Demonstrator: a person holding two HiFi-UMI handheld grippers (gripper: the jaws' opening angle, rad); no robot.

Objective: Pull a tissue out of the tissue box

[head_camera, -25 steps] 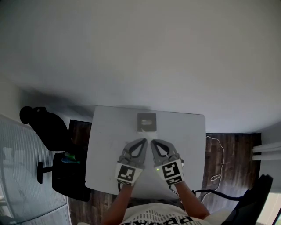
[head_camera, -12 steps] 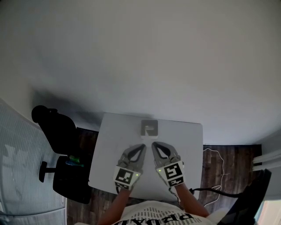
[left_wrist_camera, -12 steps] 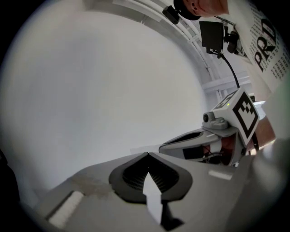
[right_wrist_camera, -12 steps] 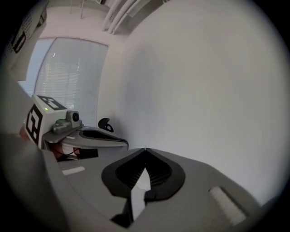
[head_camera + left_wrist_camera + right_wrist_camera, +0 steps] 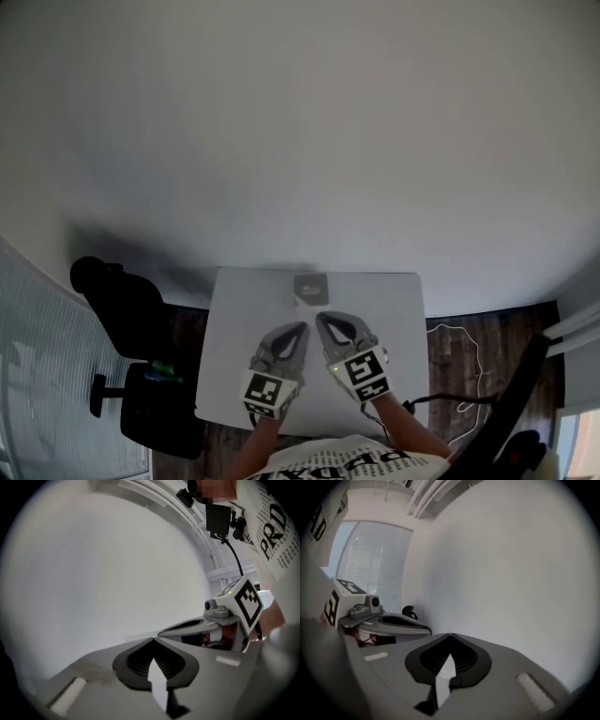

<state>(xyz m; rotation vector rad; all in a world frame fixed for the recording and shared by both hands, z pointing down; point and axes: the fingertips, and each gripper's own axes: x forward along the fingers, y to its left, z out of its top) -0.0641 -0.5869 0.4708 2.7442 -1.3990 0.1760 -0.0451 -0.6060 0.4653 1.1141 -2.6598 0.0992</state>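
Observation:
In the head view a small grey tissue box (image 5: 311, 289) sits at the far middle of a white table (image 5: 384, 319); I cannot make out a tissue sticking out of it. My left gripper (image 5: 303, 327) and right gripper (image 5: 320, 318) hover side by side just short of the box, tips close together and pointing at it. Both are shut with nothing between the pads. In the left gripper view its jaws (image 5: 153, 639) meet at the tips, with the right gripper (image 5: 197, 626) alongside. The right gripper view shows its jaws (image 5: 450, 634) shut too, beside the left gripper (image 5: 396, 623). Neither gripper view shows the box.
A black office chair (image 5: 117, 300) and a black stand (image 5: 155, 403) are left of the table. A pale cable (image 5: 464, 370) lies on the dark wood floor at the right. A plain white wall rises behind the table, and window blinds (image 5: 370, 569) are to the left.
Both grippers have lifted above the table, still shut and side by side. The head view has tilted up, so the table and box now sit lower and smaller.

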